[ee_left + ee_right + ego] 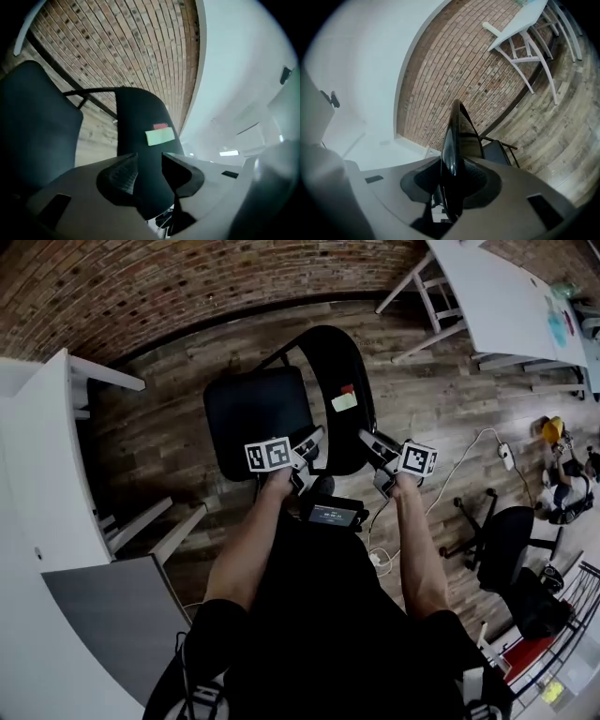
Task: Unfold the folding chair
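The black folding chair stands on the wood floor in front of me. Its seat lies flat at the left and its curved backrest rises at the right, carrying a green and red label. My right gripper is shut on the backrest's near edge, which shows edge-on between the pads. My left gripper is beside the backrest's left edge. Its jaws stand open and face the labelled backrest, pads not pressing. The seat fills that view's left.
White furniture stands close at the left. A white table on slanted legs is at the far right. An office chair and a cable with a power strip are at the right. A brick wall is behind.
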Tool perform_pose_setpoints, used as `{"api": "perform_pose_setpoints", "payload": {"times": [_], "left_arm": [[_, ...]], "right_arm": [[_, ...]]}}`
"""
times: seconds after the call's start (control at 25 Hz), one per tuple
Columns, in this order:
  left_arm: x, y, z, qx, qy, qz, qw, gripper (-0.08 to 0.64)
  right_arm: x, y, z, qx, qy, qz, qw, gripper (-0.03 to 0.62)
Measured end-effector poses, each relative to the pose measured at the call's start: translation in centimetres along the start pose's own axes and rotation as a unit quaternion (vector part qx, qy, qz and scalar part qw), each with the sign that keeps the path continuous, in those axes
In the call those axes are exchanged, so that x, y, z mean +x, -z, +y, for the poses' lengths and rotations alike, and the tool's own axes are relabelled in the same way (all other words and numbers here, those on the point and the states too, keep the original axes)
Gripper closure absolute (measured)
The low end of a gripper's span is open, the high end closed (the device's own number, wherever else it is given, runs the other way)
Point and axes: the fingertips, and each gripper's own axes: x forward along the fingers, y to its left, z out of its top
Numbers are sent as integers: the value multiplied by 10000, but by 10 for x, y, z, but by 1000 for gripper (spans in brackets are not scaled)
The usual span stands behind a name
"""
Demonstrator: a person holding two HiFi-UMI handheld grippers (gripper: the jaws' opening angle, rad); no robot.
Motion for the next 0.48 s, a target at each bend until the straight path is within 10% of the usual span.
{"api": "perform_pose_setpoints", "payload": {"times": [0.48], "left_arm": [[44,24,-42,-79,444,500,9977,394]], "right_arm": [[19,48,-14,282,218,116,9993,454]]}}
